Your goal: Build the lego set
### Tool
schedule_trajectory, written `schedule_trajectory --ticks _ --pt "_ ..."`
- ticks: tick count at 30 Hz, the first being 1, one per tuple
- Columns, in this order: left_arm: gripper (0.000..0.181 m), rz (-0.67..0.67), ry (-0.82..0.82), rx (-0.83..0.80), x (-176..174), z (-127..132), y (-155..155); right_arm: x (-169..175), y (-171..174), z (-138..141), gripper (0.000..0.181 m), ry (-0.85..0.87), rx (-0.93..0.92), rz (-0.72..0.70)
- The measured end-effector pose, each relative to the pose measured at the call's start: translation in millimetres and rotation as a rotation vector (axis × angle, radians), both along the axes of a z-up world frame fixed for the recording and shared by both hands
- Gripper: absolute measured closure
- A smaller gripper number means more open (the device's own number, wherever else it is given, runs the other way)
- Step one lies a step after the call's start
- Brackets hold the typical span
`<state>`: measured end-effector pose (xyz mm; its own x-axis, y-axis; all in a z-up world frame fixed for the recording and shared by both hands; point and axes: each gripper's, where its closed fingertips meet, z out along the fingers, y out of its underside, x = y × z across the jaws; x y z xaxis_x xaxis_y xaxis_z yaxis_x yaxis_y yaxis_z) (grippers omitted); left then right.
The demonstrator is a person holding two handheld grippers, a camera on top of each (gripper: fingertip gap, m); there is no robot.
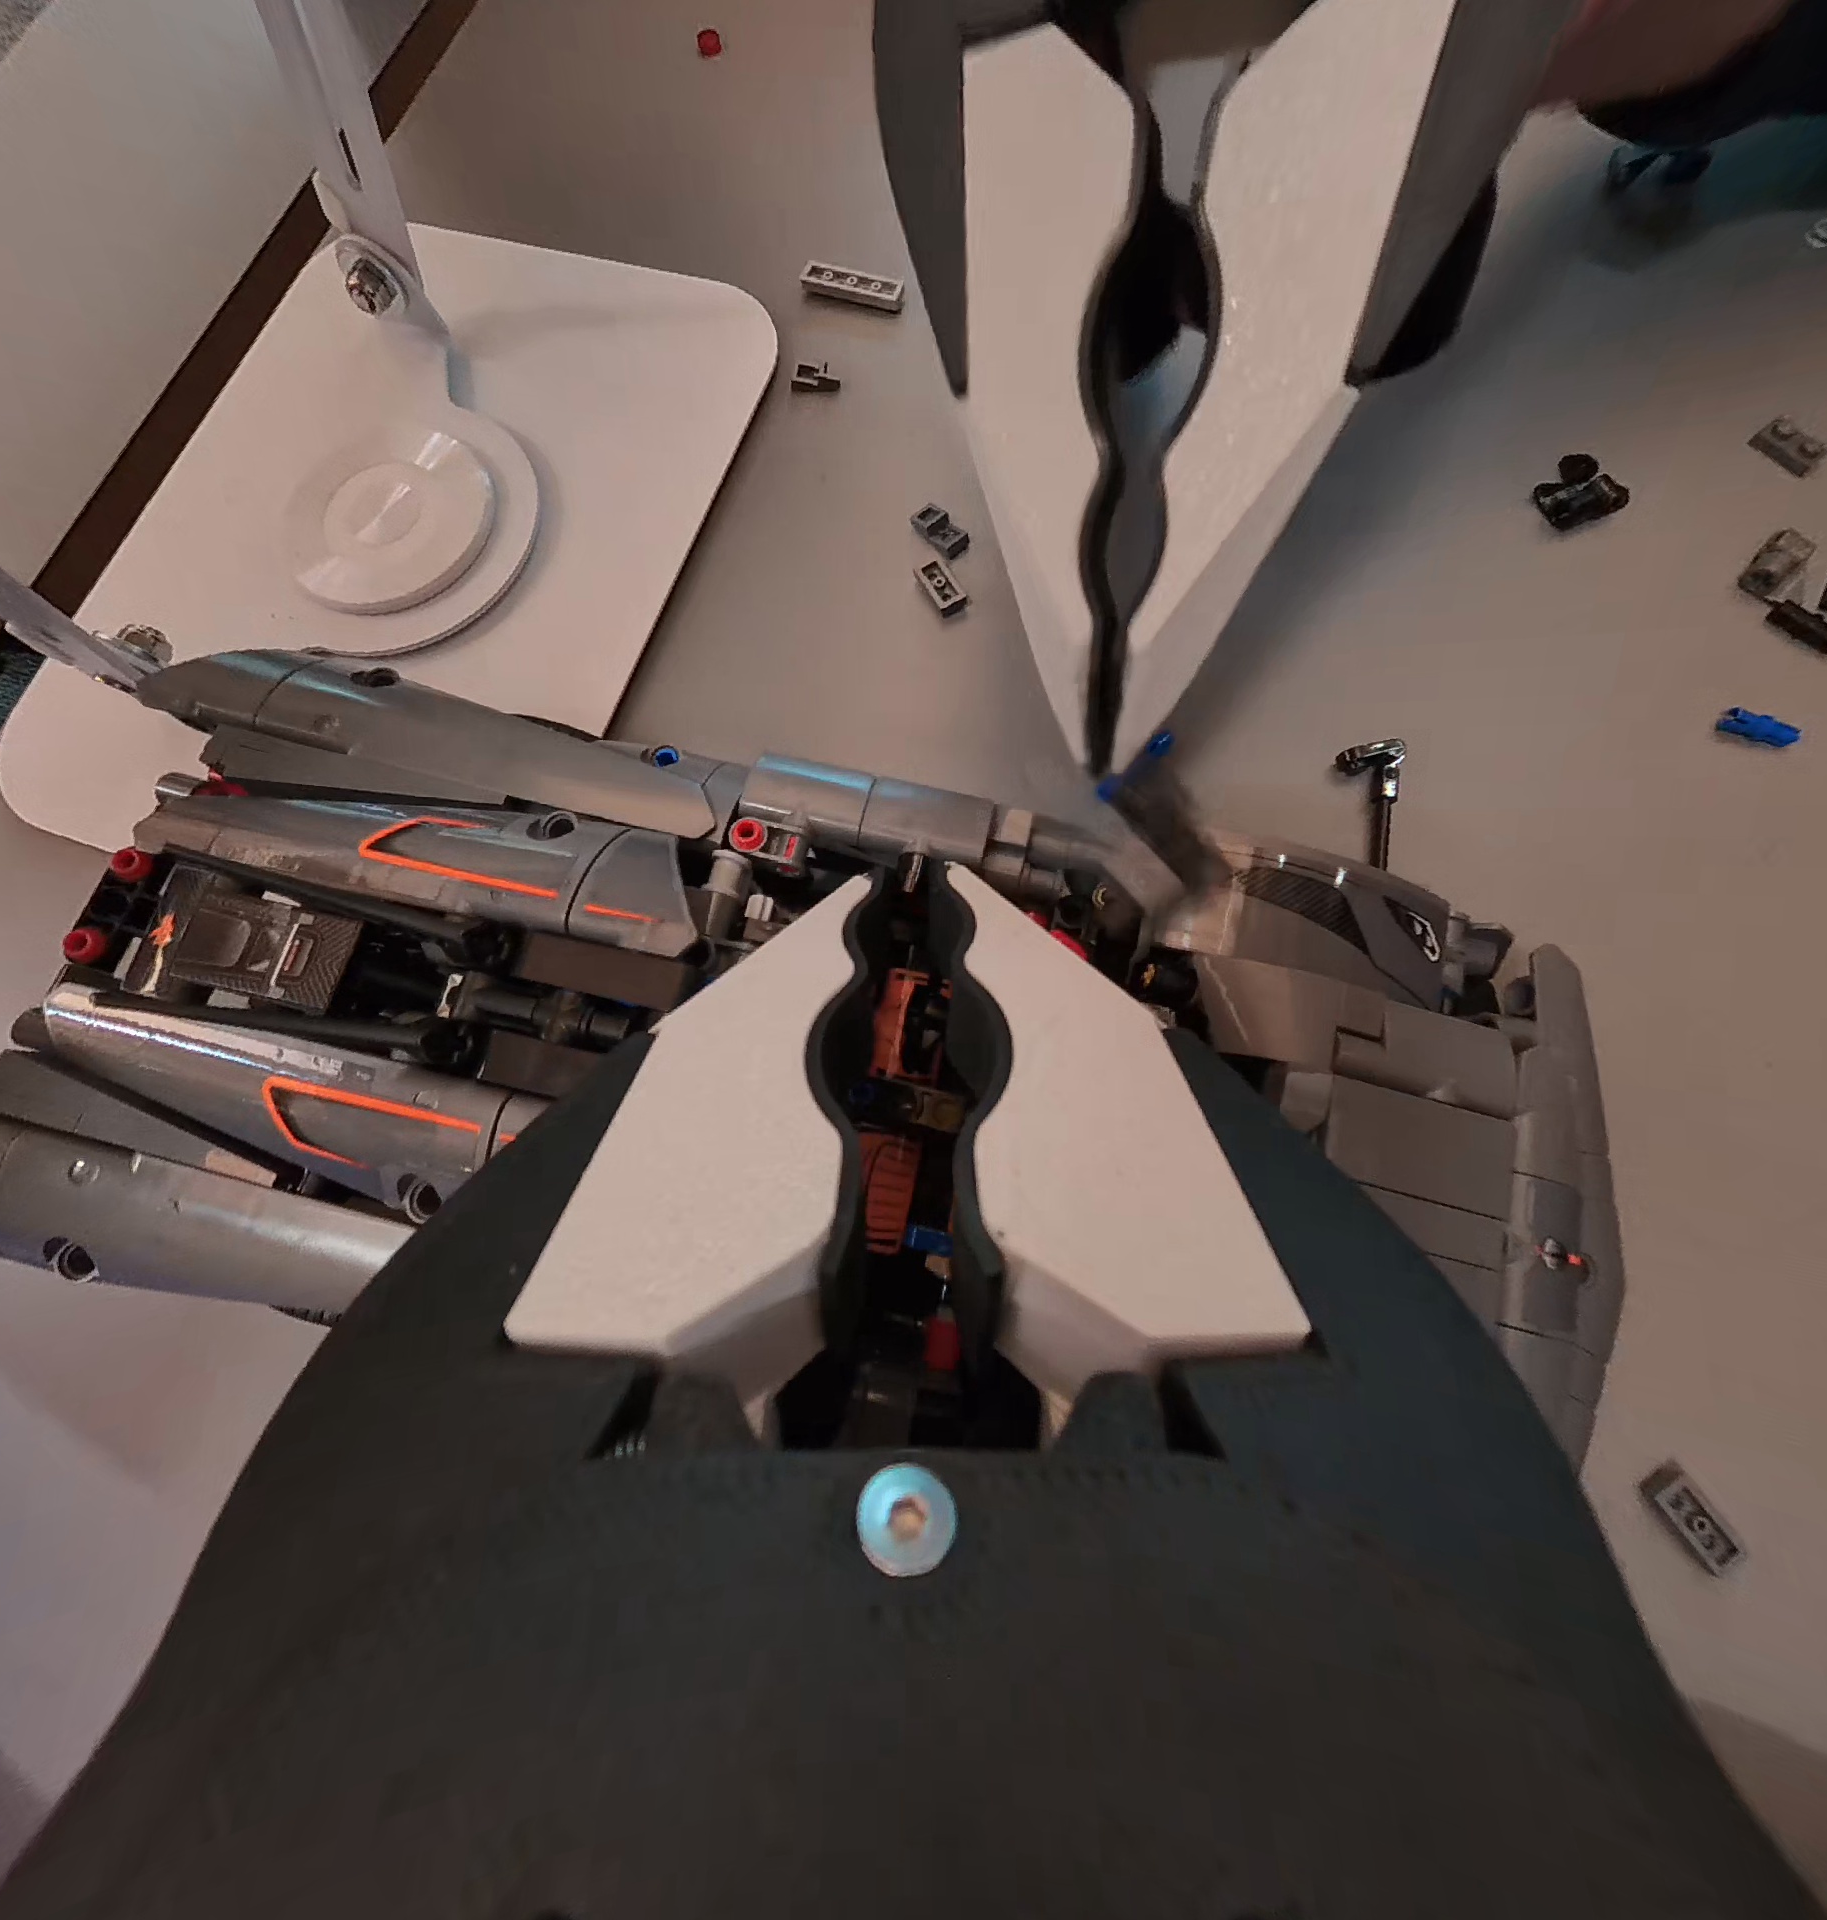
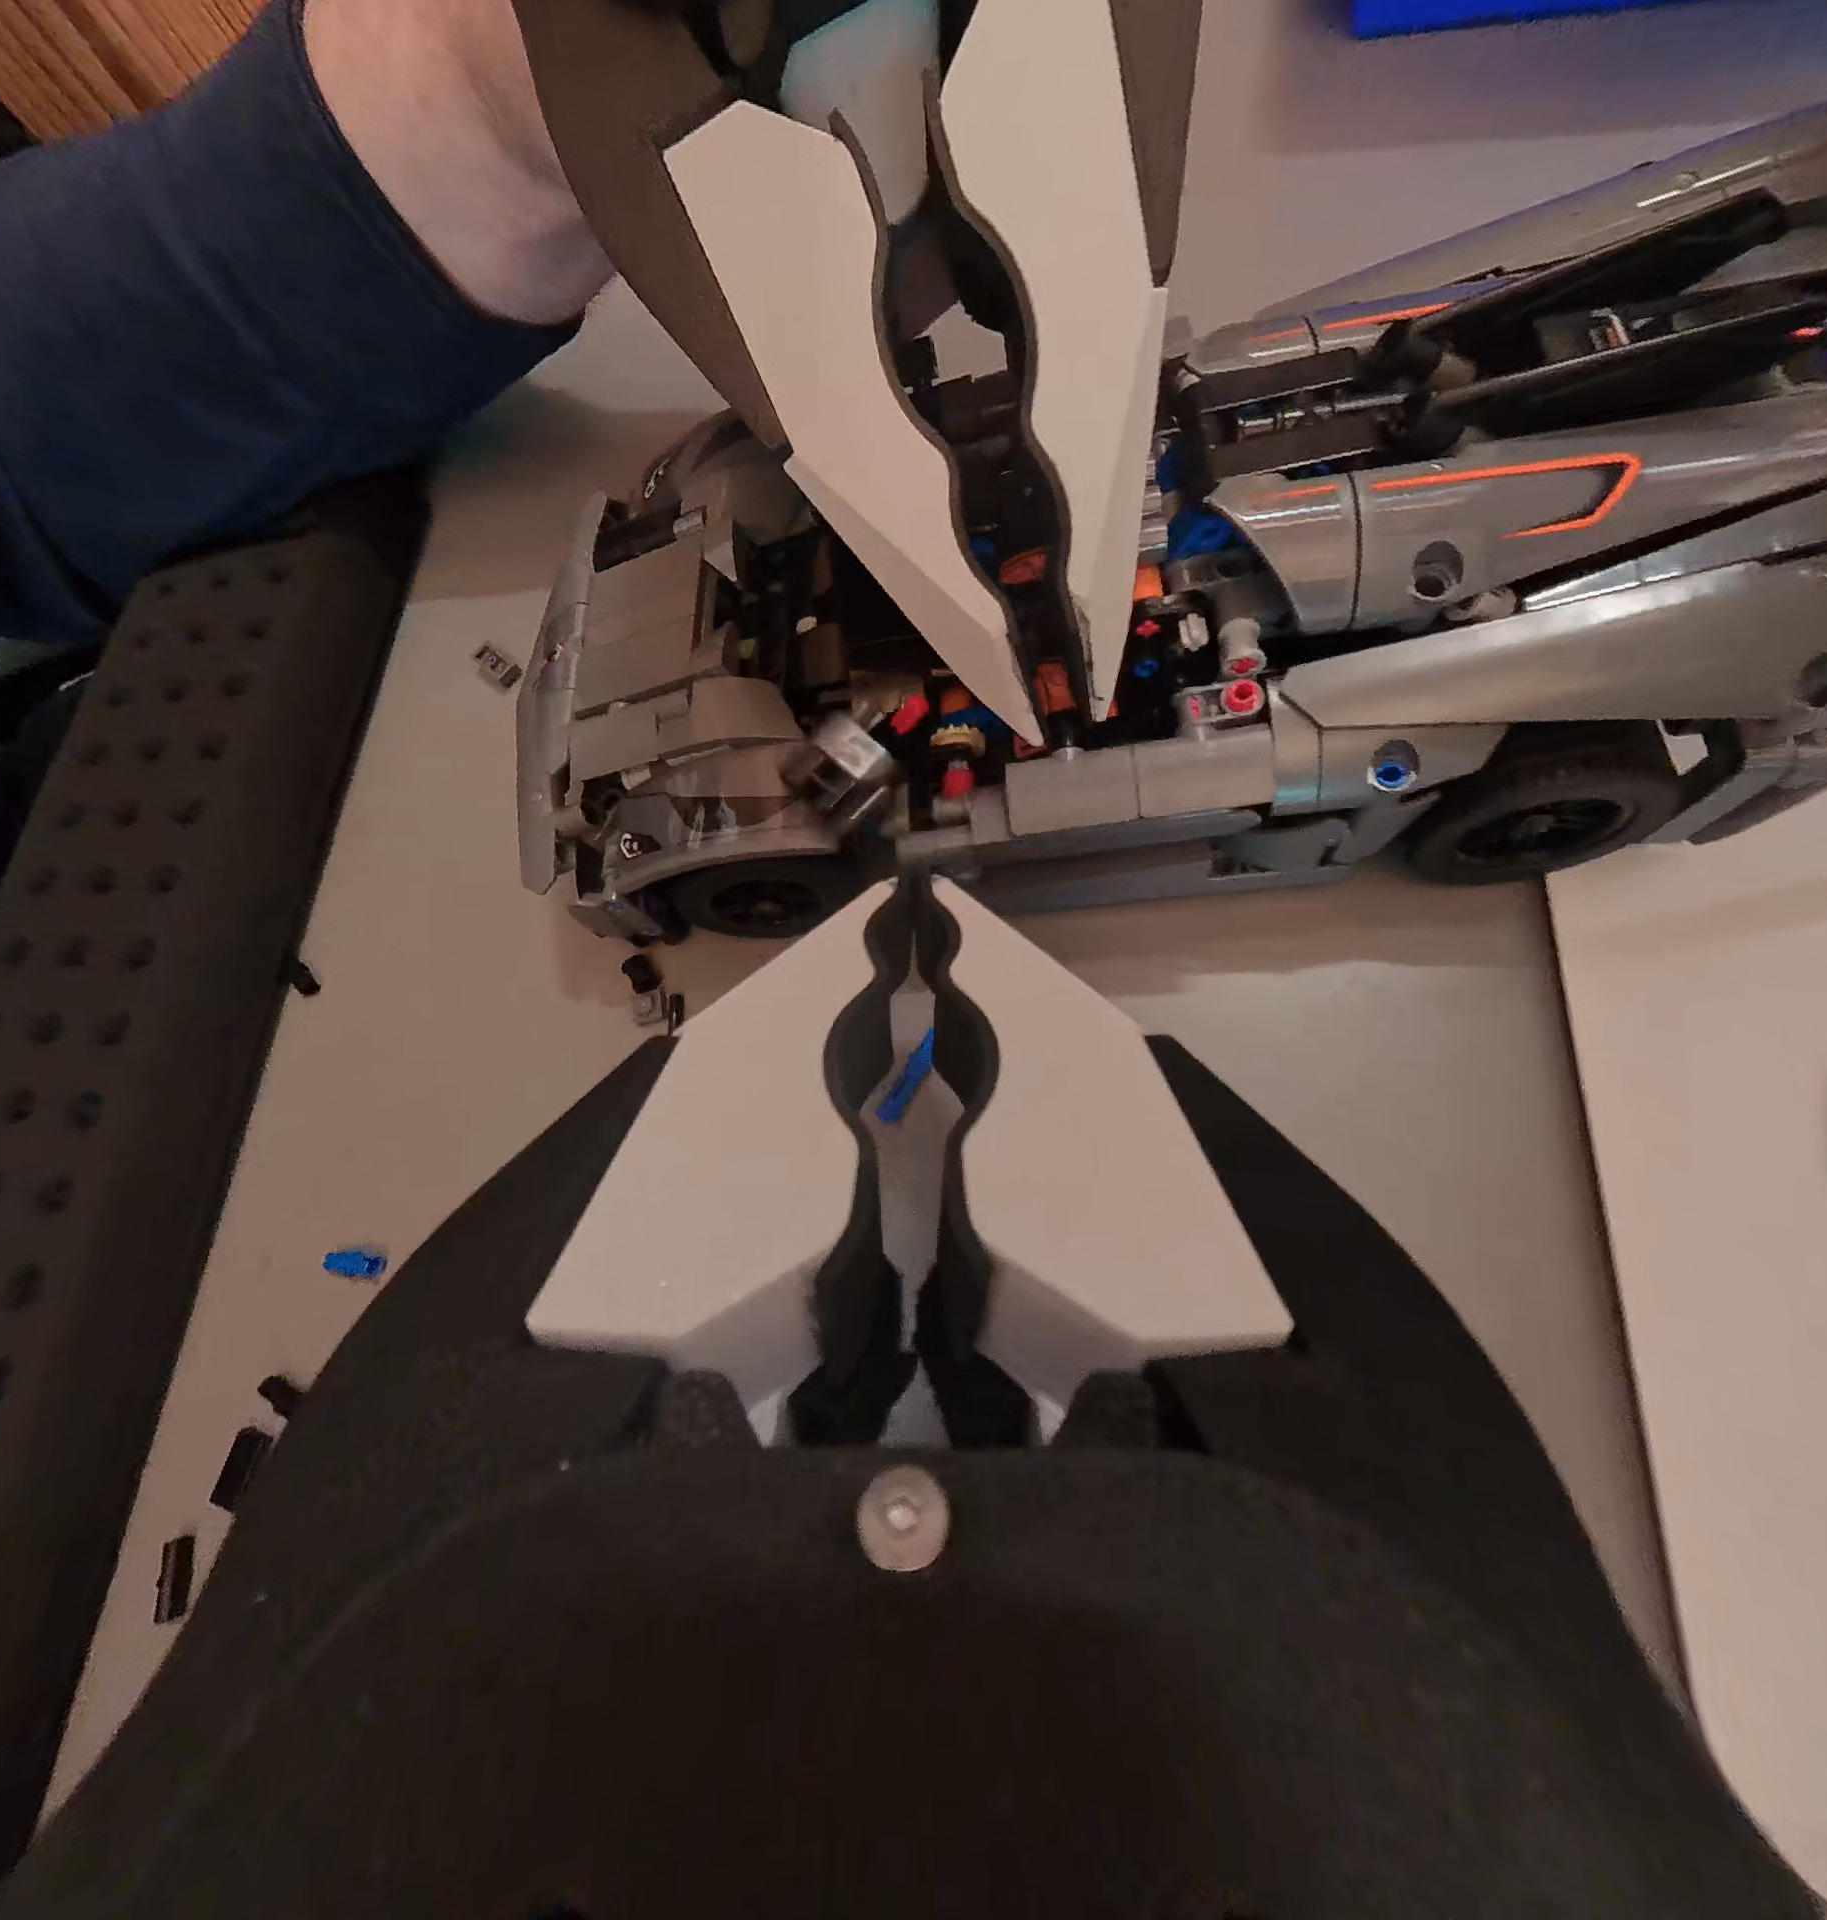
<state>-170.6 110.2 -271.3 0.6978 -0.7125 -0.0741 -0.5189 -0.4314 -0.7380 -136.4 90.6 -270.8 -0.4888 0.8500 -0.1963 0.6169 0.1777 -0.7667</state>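
Note:
A grey lego car (image 1: 473, 862) with orange lines lies across the table, its cabin open; it also shows in the right wrist view (image 2: 1408, 520). My left gripper (image 1: 911, 881) is over the open cabin, its tips shut on a small dark pin (image 1: 911, 864) standing on the far side sill. In the right wrist view it (image 2: 1070, 722) comes down from above. My right gripper (image 2: 914, 883) is shut on a blue pin (image 2: 909, 1075), just outside the car's side behind the front wheel. In the left wrist view it (image 1: 1101, 769) is blurred, and the blue pin (image 1: 1158, 744) shows at its tips.
A white lamp base (image 1: 473, 416) lies under the car's rear. Loose pieces are scattered: grey plates (image 1: 852, 286), black connectors (image 1: 1579, 494), a blue pin (image 1: 1759, 727). A black perforated mat (image 2: 109, 935) and a person's blue-sleeved arm (image 2: 161, 312) are at the left. There is about 4 cm between the tips of the two grippers.

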Motion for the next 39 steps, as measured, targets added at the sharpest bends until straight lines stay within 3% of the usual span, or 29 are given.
schedule_trajectory --ticks 8,12,16,21,27,39 --pt "0.176 -0.006 -0.007 -0.003 1 -1 -1 -2 -2 -8 0.181 -0.039 0.064 -0.015" --pt "0.176 -0.007 -0.018 -0.007 1 0 -2 -6 -10 10 0.168 0.015 0.053 -0.001" --pt "0.173 -0.01 -0.03 -0.022 1 0 -5 -12 -24 7 0.158 0.008 0.069 0.038" --pt "0.174 -0.004 -0.023 -0.031 0 -1 -5 -22 -26 5 0.159 -0.001 0.04 0.043" --pt "0.174 -0.004 -0.012 -0.029 0 -2 -5 -21 -28 5 0.175 -0.025 -0.047 0.066" --pt "0.169 -0.011 -0.031 -0.038 3 -2 -6 -18 -29 23 0.175 -0.015 0.04 -0.005"
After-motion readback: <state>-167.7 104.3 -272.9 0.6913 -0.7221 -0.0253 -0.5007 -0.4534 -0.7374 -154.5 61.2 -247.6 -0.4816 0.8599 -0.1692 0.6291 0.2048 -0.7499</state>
